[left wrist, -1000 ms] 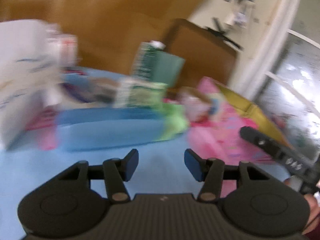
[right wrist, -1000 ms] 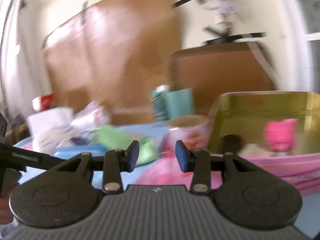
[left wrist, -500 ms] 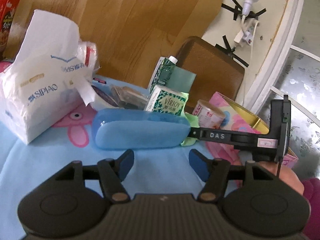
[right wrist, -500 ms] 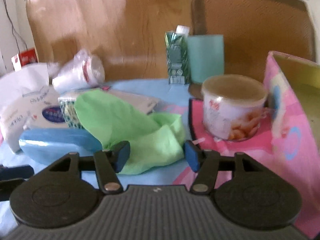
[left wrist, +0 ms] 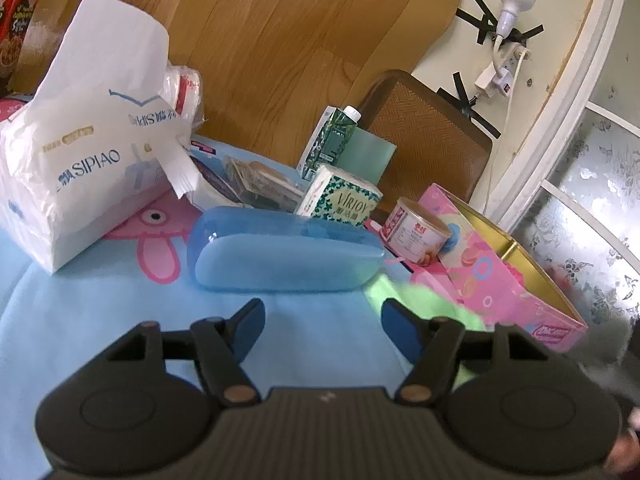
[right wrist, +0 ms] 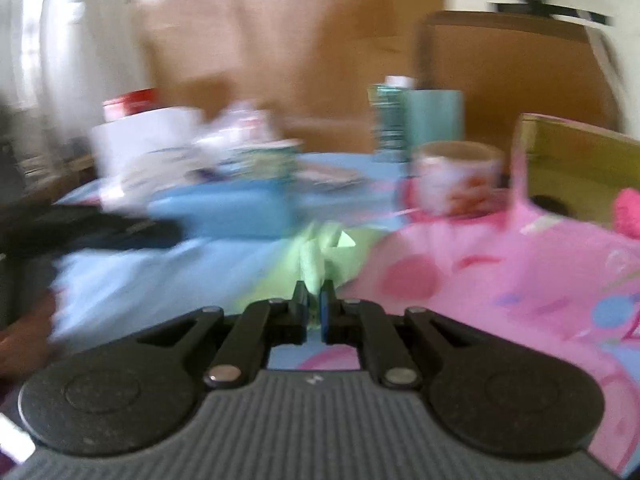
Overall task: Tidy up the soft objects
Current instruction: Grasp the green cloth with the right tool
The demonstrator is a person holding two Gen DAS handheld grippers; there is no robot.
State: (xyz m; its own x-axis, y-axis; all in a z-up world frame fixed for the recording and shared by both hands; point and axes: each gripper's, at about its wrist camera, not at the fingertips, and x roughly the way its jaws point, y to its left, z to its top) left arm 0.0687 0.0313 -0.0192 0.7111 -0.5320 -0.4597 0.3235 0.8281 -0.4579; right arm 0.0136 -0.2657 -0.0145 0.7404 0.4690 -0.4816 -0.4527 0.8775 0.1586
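Table: I work on a table with a light blue cloth (left wrist: 120, 312), and a brown wooden wall stands behind it.
Things around: a white tissue pack (left wrist: 80, 184), a blue case (left wrist: 284, 256), a small green tissue pack (left wrist: 340, 200), a round tin (left wrist: 416, 232) and a green carton (left wrist: 332, 140) all sit on the cloth.
Soft thing: the green cloth (right wrist: 320, 256) is the soft thing I am tidying. It lies between the blue case and the pink box (left wrist: 508, 272).
My right gripper (right wrist: 314, 308): its two fingers are pinched together on a fold of the green cloth. The rest of the cloth stretches away in front of the fingers.
My left gripper (left wrist: 322, 320): its fingers are wide apart and hold nothing. It hangs over the blue cloth, near the blue case.
Which hand is nearer: my right one, since it already has the cloth. From my left gripper the cloth lies to the right, just past the right finger.
Where it should go: I think into the pink box, which is open with a gold inside. It sits to the right of the cloth, very close. Something pink and fluffy (right wrist: 628, 216) is already in there.
Hard to see: my right camera is blurry, so I cannot tell how much cloth is in the pinch.
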